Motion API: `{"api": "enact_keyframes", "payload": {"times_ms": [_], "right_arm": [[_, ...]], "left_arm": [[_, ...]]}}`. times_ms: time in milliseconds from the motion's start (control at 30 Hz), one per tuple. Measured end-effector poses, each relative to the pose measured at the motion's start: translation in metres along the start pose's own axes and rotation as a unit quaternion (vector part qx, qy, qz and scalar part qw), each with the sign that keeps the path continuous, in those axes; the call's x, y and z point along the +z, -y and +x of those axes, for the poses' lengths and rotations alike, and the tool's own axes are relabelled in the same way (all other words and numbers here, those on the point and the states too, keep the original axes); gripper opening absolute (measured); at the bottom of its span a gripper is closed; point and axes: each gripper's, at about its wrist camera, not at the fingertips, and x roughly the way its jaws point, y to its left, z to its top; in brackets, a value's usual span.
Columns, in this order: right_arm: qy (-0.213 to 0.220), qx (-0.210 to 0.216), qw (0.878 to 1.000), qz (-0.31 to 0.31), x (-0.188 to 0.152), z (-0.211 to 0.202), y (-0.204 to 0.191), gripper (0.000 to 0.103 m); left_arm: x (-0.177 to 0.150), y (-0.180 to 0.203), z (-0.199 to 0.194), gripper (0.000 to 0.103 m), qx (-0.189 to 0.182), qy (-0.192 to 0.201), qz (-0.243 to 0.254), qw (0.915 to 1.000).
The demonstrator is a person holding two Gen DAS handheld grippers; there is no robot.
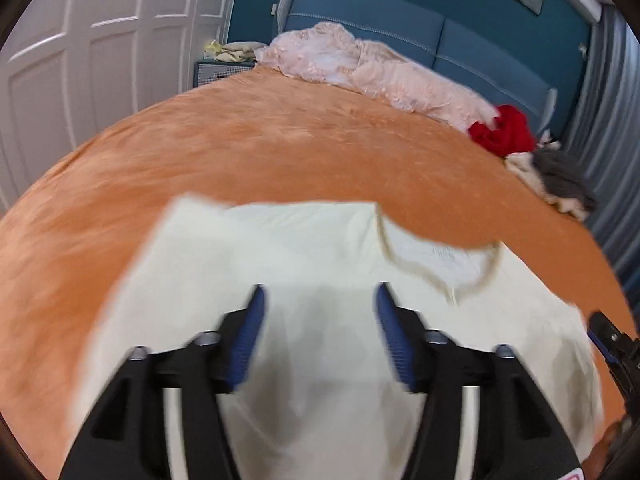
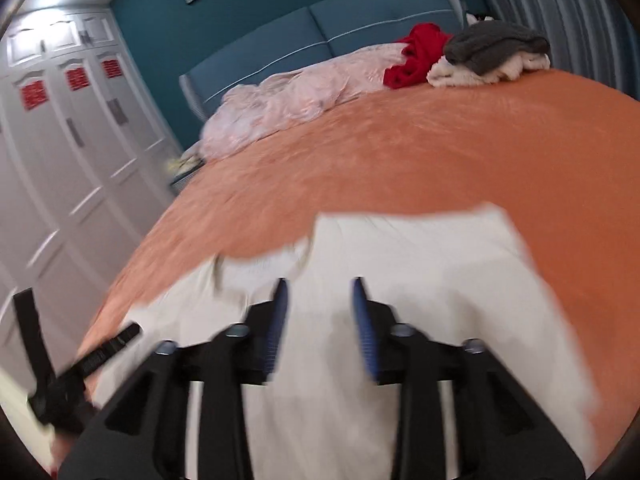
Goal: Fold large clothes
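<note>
Lying flat at the near edge of the bed (image 1: 280, 152), the cream garment (image 1: 304, 248) looks partly folded: its far edge runs straight, and a collar shows at its far right corner. Both tools hover above it with nothing gripped. The left gripper (image 1: 320, 292) has its jaws spread wide and empty; the right gripper (image 2: 319, 286) has its jaws parted less, also empty. I judge one fold laid and released, with further folds left. Red, grey and white clothes (image 2: 460, 56) heaped at the bed's far right corner appear not yet folded.
</note>
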Motion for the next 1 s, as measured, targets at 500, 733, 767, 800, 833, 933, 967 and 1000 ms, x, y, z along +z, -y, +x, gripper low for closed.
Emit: {"api": "enact_keyframes", "payload": {"times_ms": [500,733,767,800,833,933,967,1000], "right_arm": [[-0.149,-0.028,0.969,0.196,-0.172,-0.246,0.155,0.083],[-0.142,0.015,0.964,0.224,-0.179,-0.228,0.138,0.070],[-0.151,0.030,0.961,0.230,-0.180,-0.221,0.133,0.065],[-0.159,0.030,0.960,0.228,-0.180,-0.215,0.128,0.062],[-0.164,0.027,0.961,0.222,-0.180,-0.212,0.123,0.048],[-0.184,0.009,0.966,0.182,-0.177,-0.208,0.104,0.012],[-0.179,0.003,0.970,0.167,-0.173,-0.213,0.098,0.007],[-0.174,0.004,0.972,0.160,-0.170,-0.219,0.094,0.006]], "left_arm": [[-0.163,-0.161,-0.188,0.076,-0.026,-0.158,-0.153,0.9750],[-0.164,-0.139,-0.178,0.052,-0.033,-0.174,-0.163,0.9706],[-0.164,-0.136,-0.178,0.043,-0.034,-0.175,-0.158,0.9712],[-0.163,-0.133,-0.179,0.025,-0.037,-0.180,-0.154,0.9709],[-0.162,-0.130,-0.182,0.015,-0.034,-0.183,-0.151,0.9709],[-0.156,-0.123,-0.201,0.007,-0.024,-0.169,-0.125,0.9774],[-0.153,-0.121,-0.208,0.006,-0.024,-0.161,-0.118,0.9796],[-0.150,-0.120,-0.215,0.006,-0.025,-0.155,-0.114,0.9811]]}}
